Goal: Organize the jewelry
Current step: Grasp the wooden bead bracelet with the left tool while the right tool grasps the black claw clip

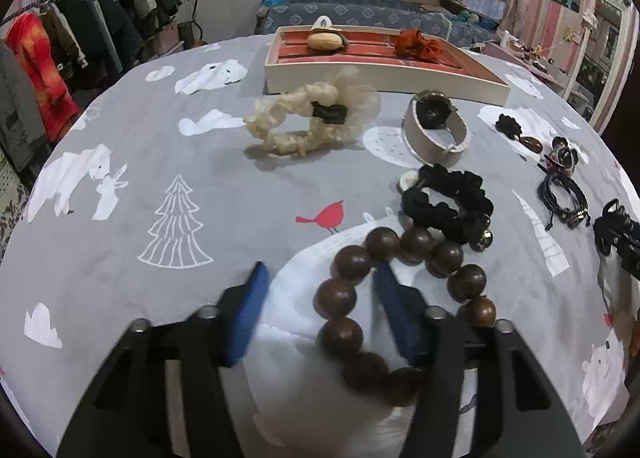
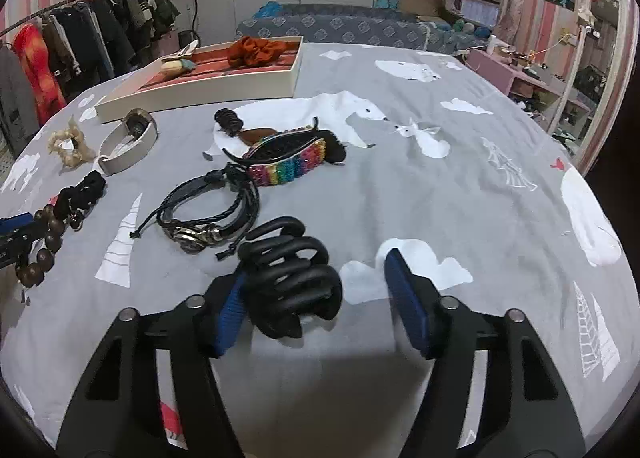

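Now the left gripper [image 1: 318,298] stands wide open and holds nothing. Its right finger pad [image 1: 396,318] goes through the ring of the wooden bead bracelet [image 1: 400,298], so the near arc of beads lies between the two pads and the far arc lies outside, toward 1 o'clock. The ring lies flat on the bedsheet [image 1: 120,218], and its long axis runs from 6 to 12 o'clock, almost along the fingers. If the jaws close now, I judge they would catch the left strand of beads across its thin side, which is the good way to take it.

The right gripper [image 2: 316,290] is also spread apart and empty. The black hair claw [image 2: 292,278] lies just at its left pad [image 2: 232,306], perhaps touching, toward 10 o'clock from the middle of the gap. So it is off-centre, and the right pad has bare sheet before it. The claw's long axis goes about from 7 to 1 o'clock.

Further out, in the left view, a black scrunchie [image 1: 448,202] lies at 1 o'clock, touching the beads or nearly, then a grey watch [image 1: 436,130] and a cream scrunchie [image 1: 304,126] at 12 o'clock. The tray [image 1: 384,78] stands behind them at 12 o'clock, well apart from both grippers, with an orange scrunchie [image 1: 416,44] already inside. In the right view the tray is at 10 o'clock, so the left hand is nearer to it, and the carry goes straight ahead over the cream scrunchie.
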A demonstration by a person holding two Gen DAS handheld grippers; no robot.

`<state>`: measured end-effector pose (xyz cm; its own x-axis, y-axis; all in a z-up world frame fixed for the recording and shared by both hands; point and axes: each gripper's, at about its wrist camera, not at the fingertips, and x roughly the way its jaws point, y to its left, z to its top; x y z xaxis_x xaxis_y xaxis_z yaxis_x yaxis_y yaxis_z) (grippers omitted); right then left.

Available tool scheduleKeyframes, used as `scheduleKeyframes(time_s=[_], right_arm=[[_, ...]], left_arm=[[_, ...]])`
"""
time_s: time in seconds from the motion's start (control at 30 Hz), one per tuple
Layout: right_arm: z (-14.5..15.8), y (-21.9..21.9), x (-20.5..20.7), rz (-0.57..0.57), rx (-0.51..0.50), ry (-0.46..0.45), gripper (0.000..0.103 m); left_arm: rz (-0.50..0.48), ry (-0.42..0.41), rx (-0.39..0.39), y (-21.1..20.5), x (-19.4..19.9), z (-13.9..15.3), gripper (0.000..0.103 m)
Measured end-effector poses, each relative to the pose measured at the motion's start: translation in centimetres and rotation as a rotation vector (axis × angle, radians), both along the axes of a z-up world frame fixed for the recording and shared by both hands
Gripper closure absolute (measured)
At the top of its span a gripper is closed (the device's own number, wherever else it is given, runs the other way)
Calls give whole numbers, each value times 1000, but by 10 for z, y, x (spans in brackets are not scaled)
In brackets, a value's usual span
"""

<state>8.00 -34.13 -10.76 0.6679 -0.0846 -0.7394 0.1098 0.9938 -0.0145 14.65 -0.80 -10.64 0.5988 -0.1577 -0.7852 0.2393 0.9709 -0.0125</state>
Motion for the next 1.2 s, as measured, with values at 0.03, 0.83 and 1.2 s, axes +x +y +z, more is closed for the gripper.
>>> scheduleKeyframes(time_s=[0.03, 0.83, 1.2], right_arm=[[0, 0, 0, 4, 4, 1, 46], [3, -2, 1, 37, 73, -14, 65], [20, -3, -2, 36, 82, -70, 65]], left_arm=[[-3, -4, 4, -1, 0, 0, 58], [-21, -8, -54, 2, -6, 4, 77], [-59, -96, -94, -1, -20, 31, 77]])
